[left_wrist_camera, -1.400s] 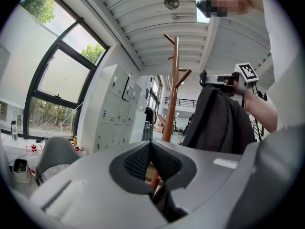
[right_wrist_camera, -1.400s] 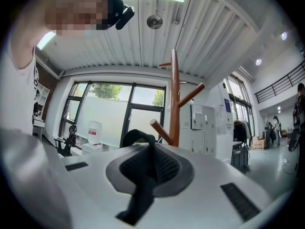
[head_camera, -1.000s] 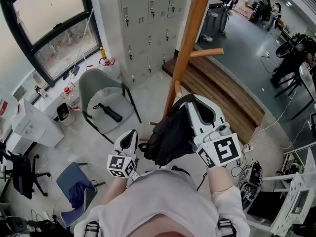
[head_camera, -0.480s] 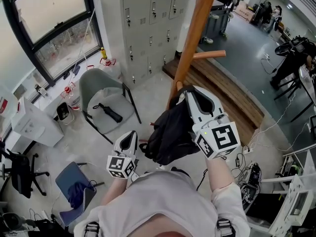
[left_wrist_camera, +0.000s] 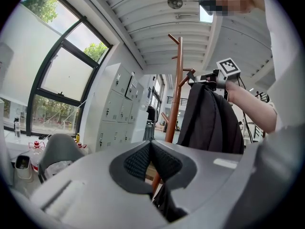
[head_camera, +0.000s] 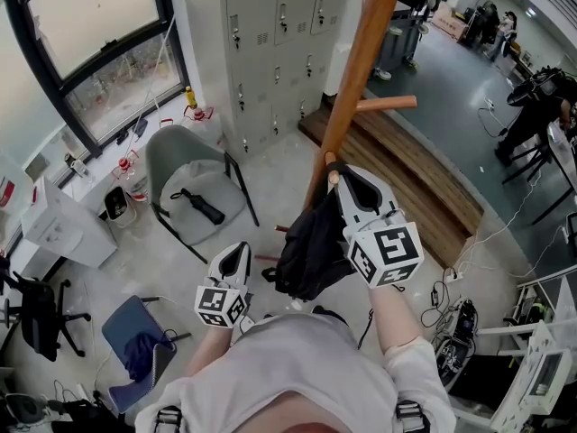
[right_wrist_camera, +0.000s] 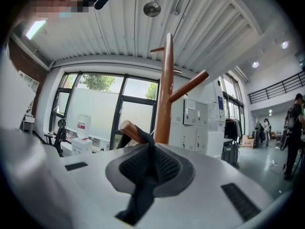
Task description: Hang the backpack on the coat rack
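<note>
Right hand-held gripper (head_camera: 337, 175) clenched on strap (right_wrist_camera: 139, 197) of backpack (head_camera: 311, 246), now moved closer to coat rack (head_camera: 356, 79). Strap loop sits over peg (right_wrist_camera: 129, 129). Left hand-held gripper (head_camera: 236, 253) closed, empty. Release likely next.

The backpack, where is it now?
In the head view the backpack hangs at centre from the right gripper, just beside the coat rack.

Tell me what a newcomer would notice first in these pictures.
A black backpack hangs mid-frame from the right gripper, whose fingers pinch its strap right at a lower peg of the tall wooden coat rack. The left gripper sits shut and empty lower left, near a grey chair by the window.
</note>
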`<state>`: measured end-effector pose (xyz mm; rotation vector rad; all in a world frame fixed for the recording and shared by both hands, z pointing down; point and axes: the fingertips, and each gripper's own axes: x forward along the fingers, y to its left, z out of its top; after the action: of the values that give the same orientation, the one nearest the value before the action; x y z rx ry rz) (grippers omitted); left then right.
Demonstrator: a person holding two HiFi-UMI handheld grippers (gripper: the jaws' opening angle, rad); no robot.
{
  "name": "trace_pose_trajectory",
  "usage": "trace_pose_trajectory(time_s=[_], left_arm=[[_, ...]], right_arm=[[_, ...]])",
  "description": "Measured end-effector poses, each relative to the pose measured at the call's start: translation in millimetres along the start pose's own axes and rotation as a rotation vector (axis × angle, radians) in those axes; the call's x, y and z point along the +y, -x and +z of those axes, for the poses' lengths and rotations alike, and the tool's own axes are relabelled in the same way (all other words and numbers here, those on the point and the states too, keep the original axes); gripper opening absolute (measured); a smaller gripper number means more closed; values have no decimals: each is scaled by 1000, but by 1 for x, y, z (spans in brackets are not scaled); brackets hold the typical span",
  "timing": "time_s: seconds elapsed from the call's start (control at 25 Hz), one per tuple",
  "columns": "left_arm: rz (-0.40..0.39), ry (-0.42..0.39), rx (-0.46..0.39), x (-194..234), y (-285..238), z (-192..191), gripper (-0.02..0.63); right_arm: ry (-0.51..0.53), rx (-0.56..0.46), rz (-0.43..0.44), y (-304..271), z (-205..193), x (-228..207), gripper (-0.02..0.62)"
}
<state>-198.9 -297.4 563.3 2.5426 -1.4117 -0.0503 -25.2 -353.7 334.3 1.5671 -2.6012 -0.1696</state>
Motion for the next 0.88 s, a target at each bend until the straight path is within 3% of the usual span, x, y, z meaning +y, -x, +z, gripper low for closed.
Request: trace_pose_trajectory(time_s=[0.88], left_arm=[[-13,5,26,-4,-9,-8,11]], right_arm=[[29,57,-31,-30,-33,-12,20]])
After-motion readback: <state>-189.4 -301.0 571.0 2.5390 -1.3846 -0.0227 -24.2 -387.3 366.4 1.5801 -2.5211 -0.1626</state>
